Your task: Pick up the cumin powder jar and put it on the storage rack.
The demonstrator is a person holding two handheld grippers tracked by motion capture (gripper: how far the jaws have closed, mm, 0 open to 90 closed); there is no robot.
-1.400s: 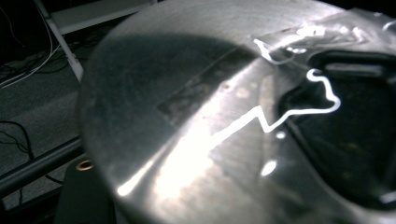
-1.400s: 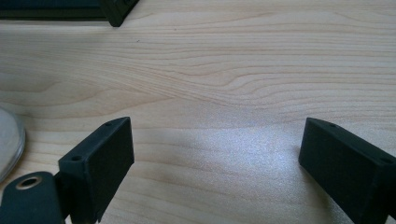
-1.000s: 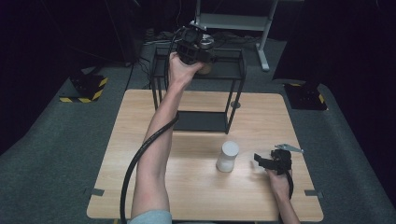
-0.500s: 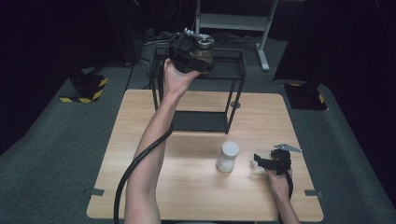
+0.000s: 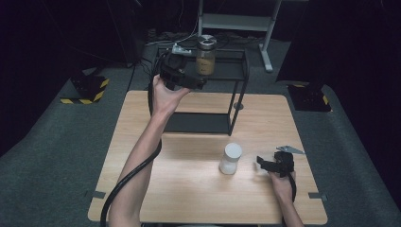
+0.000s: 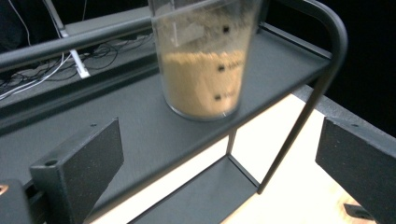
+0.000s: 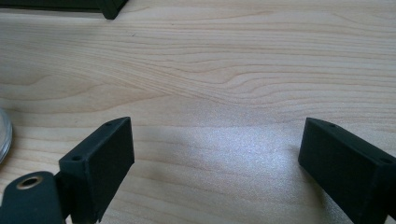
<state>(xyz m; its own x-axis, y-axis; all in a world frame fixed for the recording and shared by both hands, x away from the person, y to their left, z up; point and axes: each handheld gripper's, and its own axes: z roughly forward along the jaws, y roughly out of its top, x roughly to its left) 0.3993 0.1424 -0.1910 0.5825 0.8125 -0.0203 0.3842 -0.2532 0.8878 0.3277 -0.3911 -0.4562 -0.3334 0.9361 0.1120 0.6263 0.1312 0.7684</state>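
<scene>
Two grippers recorded, placed relative to the black rack (image 5: 236, 94). Left gripper (image 5: 182, 75): held raised at the rack's top shelf on an outstretched forearm, jaws spread wide, gripping nothing. Clear jar (image 5: 206, 55) of tan powder: stood upright on that top shelf just beyond the jaws, apart from them, near the shelf's front edge. White bottle (image 5: 231, 158): stood on the wooden table (image 5: 142, 123) in front of the rack, open tabletop around it. Right gripper (image 5: 276, 165): rested low on the table, right of the bottle, jaws spread over bare wood.
</scene>
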